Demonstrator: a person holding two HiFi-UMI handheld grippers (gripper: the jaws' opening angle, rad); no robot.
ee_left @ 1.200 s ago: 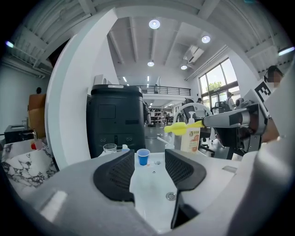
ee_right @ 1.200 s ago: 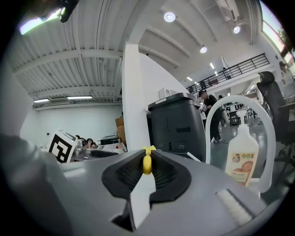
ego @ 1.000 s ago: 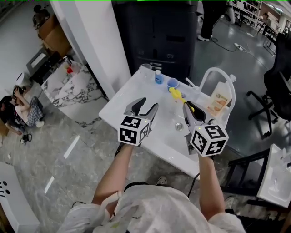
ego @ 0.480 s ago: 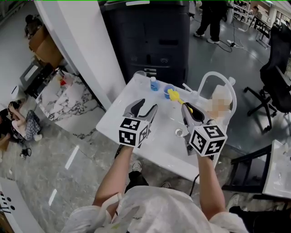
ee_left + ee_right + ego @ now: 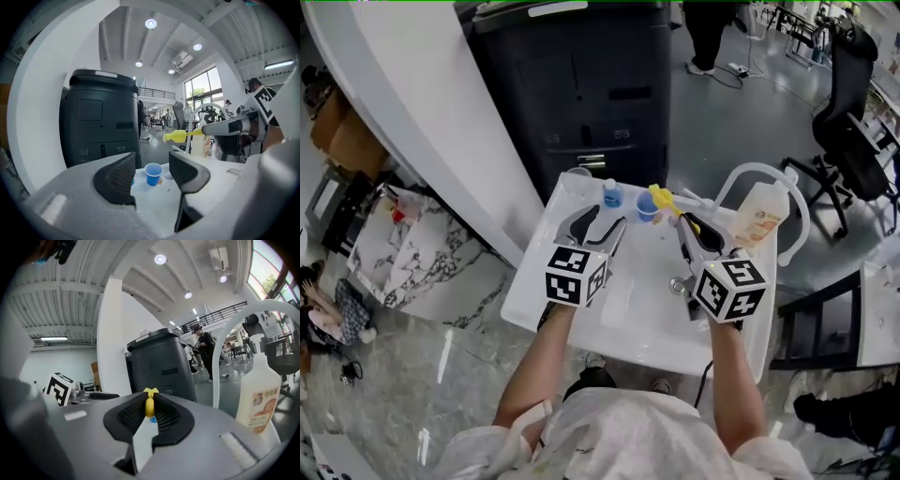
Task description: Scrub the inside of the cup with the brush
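Observation:
A small blue cup stands upright near the far edge of the white table; in the left gripper view the cup shows beyond the jaws. My left gripper hovers short of it. Its jaws are opening, and nothing is between them. My right gripper is shut on the handle of a yellow brush, whose head points toward the cup from the right. Between the right gripper's pads the yellow handle shows end-on.
A soap bottle stands under a white arched pipe at the table's right. A small blue-capped bottle and a clear cup sit left of the blue cup. A tall dark machine stands behind the table.
The head view has shifted, so the table now lies more squarely below. Both grippers keep the same stance over it, the right one still holding the brush.

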